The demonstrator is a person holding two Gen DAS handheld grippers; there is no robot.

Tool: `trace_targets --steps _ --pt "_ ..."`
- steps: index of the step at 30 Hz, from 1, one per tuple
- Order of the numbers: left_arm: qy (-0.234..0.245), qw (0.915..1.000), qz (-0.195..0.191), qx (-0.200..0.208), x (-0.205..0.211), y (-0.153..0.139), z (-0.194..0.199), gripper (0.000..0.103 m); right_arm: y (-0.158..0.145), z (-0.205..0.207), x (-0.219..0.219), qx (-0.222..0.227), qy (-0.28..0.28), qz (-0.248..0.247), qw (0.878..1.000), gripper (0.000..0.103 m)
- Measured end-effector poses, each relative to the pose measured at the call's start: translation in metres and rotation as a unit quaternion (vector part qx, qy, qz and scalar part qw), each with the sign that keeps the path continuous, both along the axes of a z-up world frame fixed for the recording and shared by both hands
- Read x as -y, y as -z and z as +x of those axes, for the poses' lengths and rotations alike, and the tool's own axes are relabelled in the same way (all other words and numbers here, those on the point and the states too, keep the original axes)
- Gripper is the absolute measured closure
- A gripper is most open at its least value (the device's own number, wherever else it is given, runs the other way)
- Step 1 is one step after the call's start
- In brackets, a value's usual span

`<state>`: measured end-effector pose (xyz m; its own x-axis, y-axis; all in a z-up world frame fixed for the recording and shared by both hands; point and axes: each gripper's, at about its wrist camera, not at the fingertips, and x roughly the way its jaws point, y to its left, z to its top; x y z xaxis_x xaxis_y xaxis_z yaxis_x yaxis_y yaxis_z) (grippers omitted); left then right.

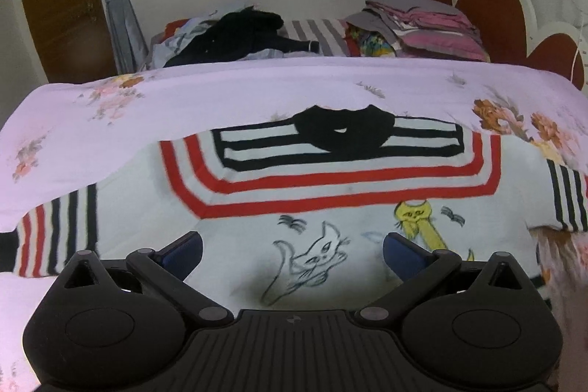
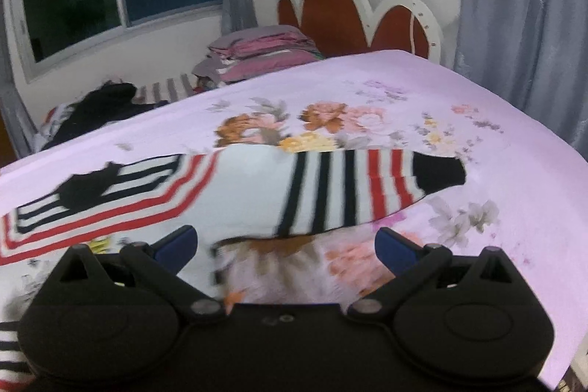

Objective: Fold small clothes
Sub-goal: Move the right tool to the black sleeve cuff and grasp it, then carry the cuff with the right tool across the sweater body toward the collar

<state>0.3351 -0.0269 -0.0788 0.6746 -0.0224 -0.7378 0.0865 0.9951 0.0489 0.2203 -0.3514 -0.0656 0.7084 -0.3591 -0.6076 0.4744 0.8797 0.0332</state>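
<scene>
Left tongs [image 1: 292,250] wide open, empty | right tongs [image 2: 286,245] likewise | sweater [image 1: 330,215] flat, no readable writing

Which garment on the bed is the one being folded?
On the pink floral bedsheet, nearest both open grippers, lies a white sweater spread flat. Red and black stripes, a black collar and cat drawings set it apart from the dark clothes heaped by the window.
</scene>
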Motion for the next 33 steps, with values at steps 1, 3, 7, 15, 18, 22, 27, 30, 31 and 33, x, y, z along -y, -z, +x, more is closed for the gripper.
trace_targets --steps 1,3,7,15,18,22,27,30,31,33 --pt "0.000 1.0000 0.000 -0.004 0.005 0.002 0.005 0.000 0.003 0.004 0.010 -0.003 0.004 0.000 1.000 0.000" --pt "-0.005 1.0000 0.001 -0.008 0.014 0.006 0.014 0.000 0.008 0.008 0.028 -0.008 0.012 0.002 1.000 0.000" --pt "-0.017 0.9998 -0.002 -0.011 0.026 0.017 0.026 0.000 0.021 0.020 0.071 -0.018 0.036 0.009 0.999 0.001" --pt "-0.032 0.9988 0.026 -0.026 0.035 0.036 0.043 0.000 0.051 0.041 0.135 -0.037 0.077 0.031 0.996 0.019" --pt "-0.038 0.9984 0.029 -0.031 0.035 0.038 0.048 0.000 0.062 0.046 0.157 -0.043 0.097 0.052 0.993 0.023" --pt "-0.047 0.9979 0.020 -0.040 0.032 0.038 0.056 0.000 0.074 0.049 0.183 -0.032 0.118 0.096 0.988 0.032" --pt "-0.061 0.9969 0.002 -0.048 0.027 0.040 0.065 0.000 0.084 0.053 0.206 -0.018 0.149 0.126 0.981 0.041" --pt "-0.063 0.9968 0.002 -0.049 0.026 0.039 0.067 0.000 0.087 0.054 0.220 0.001 0.167 0.141 0.976 0.048" --pt "-0.064 0.9968 0.000 -0.048 0.025 0.038 0.067 0.000 0.086 0.054 0.225 0.008 0.172 0.146 0.974 0.049" --pt "-0.064 0.9968 -0.003 -0.048 0.026 0.038 0.068 0.000 0.085 0.056 0.232 0.017 0.182 0.155 0.971 0.059"
